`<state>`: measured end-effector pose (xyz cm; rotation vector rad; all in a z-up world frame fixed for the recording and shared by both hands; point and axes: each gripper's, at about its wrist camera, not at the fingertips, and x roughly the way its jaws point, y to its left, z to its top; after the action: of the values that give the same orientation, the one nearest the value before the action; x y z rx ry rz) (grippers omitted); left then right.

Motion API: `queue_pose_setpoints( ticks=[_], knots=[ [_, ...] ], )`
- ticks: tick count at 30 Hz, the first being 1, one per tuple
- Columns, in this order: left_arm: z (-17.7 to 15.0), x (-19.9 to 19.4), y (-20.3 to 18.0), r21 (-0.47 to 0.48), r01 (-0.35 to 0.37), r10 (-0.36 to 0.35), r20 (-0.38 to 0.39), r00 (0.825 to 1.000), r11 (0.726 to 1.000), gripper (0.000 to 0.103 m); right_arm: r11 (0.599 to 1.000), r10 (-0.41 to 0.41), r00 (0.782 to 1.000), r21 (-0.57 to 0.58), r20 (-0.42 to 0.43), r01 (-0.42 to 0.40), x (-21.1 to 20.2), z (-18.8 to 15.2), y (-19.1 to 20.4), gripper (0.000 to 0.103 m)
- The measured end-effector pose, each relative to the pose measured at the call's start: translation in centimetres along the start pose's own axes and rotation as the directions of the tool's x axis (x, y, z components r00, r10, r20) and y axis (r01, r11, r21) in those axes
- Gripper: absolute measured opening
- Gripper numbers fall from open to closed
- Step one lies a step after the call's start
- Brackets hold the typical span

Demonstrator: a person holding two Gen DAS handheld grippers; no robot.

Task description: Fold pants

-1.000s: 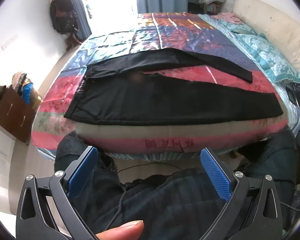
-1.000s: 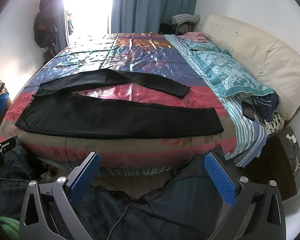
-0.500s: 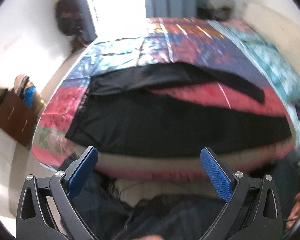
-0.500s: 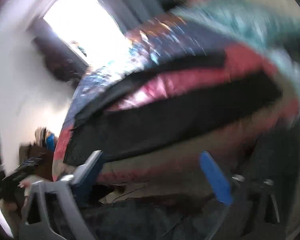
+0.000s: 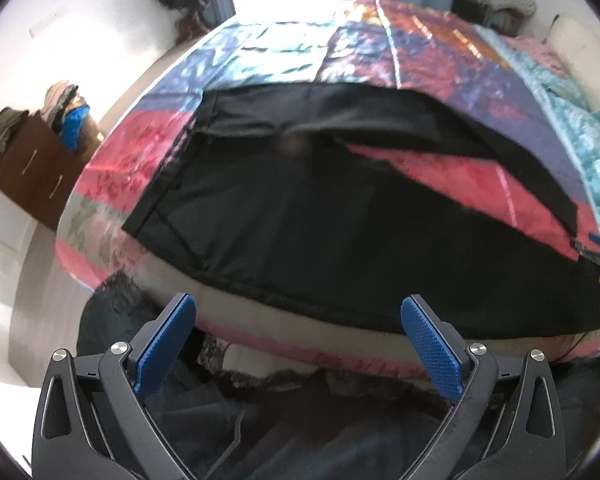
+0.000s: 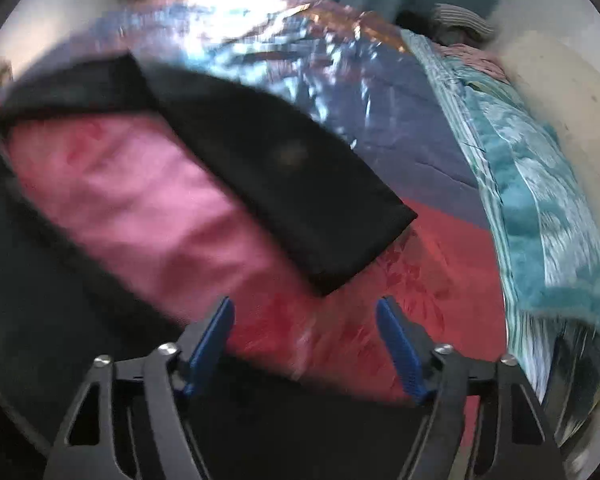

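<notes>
Flat on the glossy patchwork quilt [image 5: 440,52], matte black pants [image 5: 340,216]; both blue-padded claws [image 5: 298,344] [image 6: 306,344] agape, empty.

1. Left gripper [image 5: 298,344]: jaws spread wide, blue pads [image 5: 165,346] facing inward, nothing between them.
2. Right gripper [image 6: 304,344]: jaws parted, nothing held; view motion-blurred.
</notes>
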<state>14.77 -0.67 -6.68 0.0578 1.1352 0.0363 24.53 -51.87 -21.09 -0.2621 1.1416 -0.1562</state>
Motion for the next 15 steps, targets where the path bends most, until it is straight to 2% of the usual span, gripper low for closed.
queue_pose_setpoints(
  ticks=[2, 3, 5, 6, 9, 12, 15],
  knots=[
    [0.0, 1.1, -0.3, -0.003, -0.008, 0.008, -0.038, 0.999, 1.000, 0.102, 0.999, -0.032, 0.999, -0.007, -0.020, 0.031, 2.7, 1.0, -1.0, 0.070],
    [0.0, 1.6, -0.6, 0.000, -0.010, 0.010, -0.056, 0.998, 1.000, 0.102, 0.999, -0.040, 0.999, -0.012, -0.020, 0.040, 2.9, 0.7, -1.0, 0.061],
    [0.2, 2.3, -1.0, 0.011, -0.014, 0.015, -0.075, 0.997, 1.000, 0.102, 1.000, -0.021, 1.000, -0.019, -0.006, 0.021, 3.3, 0.7, -1.3, 0.032],
    [0.3, 2.7, -1.4, 0.022, -0.021, 0.023, -0.080, 0.997, 1.000, 0.102, 1.000, -0.016, 1.000, -0.017, -0.006, 0.016, 3.3, 1.2, -1.6, 0.013],
    [0.9, 3.1, -2.0, 0.049, -0.027, 0.031, -0.075, 0.997, 0.998, 0.102, 0.999, 0.042, 0.998, 0.017, 0.039, -0.043, -0.4, 2.9, -2.7, 0.011],
    [1.6, 3.9, -2.9, 0.073, -0.025, 0.030, -0.069, 0.997, 0.997, 0.102, 0.986, 0.134, 0.986, 0.084, 0.095, -0.142, -5.2, 6.9, -6.3, 0.011],
    [2.4, 5.2, -4.2, 0.082, 0.000, 0.007, -0.093, 0.996, 0.997, 0.102, 0.981, 0.128, 0.982, 0.126, 0.137, -0.145, -7.0, 12.7, -10.5, 0.011]
  ],
)
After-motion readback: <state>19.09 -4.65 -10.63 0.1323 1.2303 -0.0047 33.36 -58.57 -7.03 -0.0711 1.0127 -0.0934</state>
